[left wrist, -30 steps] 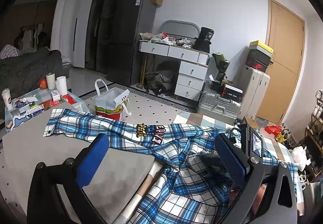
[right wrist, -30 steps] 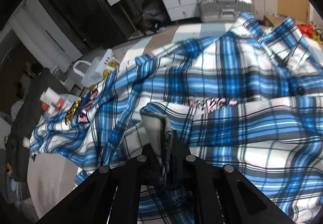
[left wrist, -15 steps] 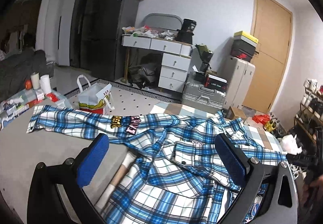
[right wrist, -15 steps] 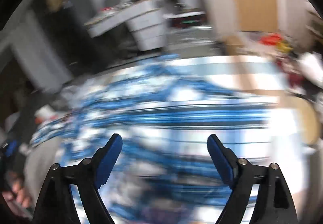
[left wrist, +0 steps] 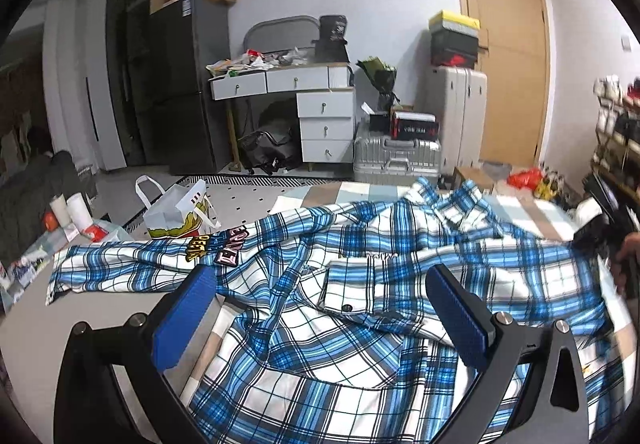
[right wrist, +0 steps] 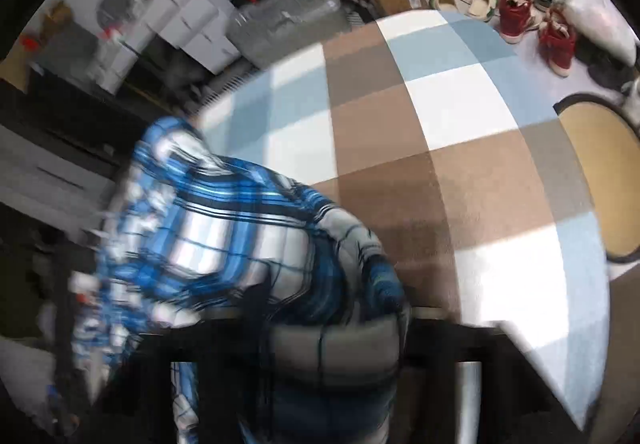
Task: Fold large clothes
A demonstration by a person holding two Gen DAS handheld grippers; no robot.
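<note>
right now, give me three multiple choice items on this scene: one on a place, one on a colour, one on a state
1. Where does the white paper bag stand?
A. on the floor beyond the blue-and-white plaid shirt
B. on the white drawer desk
C. on the silver suitcase

2. What colour are the left tongs' pads?
A. red
B. blue
C. green

3. How are the left tongs?
A. shut on the shirt
B. shut on nothing
C. open above the shirt

A: the bag sits on the floor past the sleeve.
B: both pads are blue.
C: the pads stand wide apart.
</note>
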